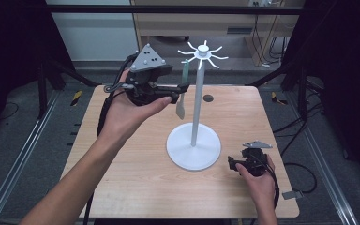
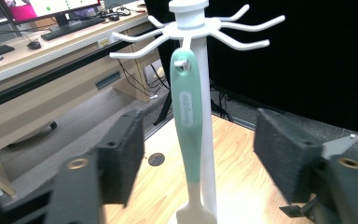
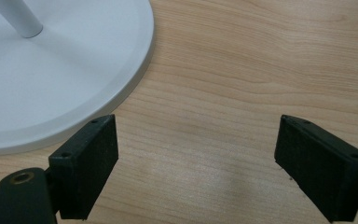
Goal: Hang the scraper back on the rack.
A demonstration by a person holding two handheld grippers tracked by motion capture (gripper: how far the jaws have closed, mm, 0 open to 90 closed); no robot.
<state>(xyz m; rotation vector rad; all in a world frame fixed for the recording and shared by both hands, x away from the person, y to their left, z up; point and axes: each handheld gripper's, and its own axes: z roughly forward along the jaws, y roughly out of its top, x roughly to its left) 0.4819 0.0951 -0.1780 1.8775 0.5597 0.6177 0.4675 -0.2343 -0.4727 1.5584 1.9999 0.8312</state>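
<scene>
Left gripper (image 2: 198,154): you are holding it level, raised beside the upper part of the stand's pole, jaws standing apart — the pads are clear of the handle on both sides, so nothing is clamped.

Spatula (image 2: 187,121): it is hanging from one of the stand's hooks (image 2: 182,64) by the hole at the top of its mint-green handle, and it is sitting right between your left jaws, just in front of the pole.

Long axis: the spatula is hanging nearly plumb, handle up and pale blade (image 1: 180,110) down, running alongside the pole (image 1: 197,101) — your jaws are straddling it across that axis.

Direction from tool: seen along the left gripper, the handle is lying dead ahead and centred; from above, it is lying just past your fingertips, between them and the pole.

Nearer hand: your left — the right gripper (image 1: 236,164) is resting low on the table (image 1: 136,183), just beside the stand's round base (image 3: 51,93) and well below the hooks.

Right gripper state: its jaws are gaping with only bare wood between them; it is holding nothing.

Judgement: the hanging looks done, so you are probably backing straight out, away from the pole, keeping the pads off the handle so it is not swinging off the hook.

Risk: a sideways drift is likely brushing the handle against the pole.
</scene>
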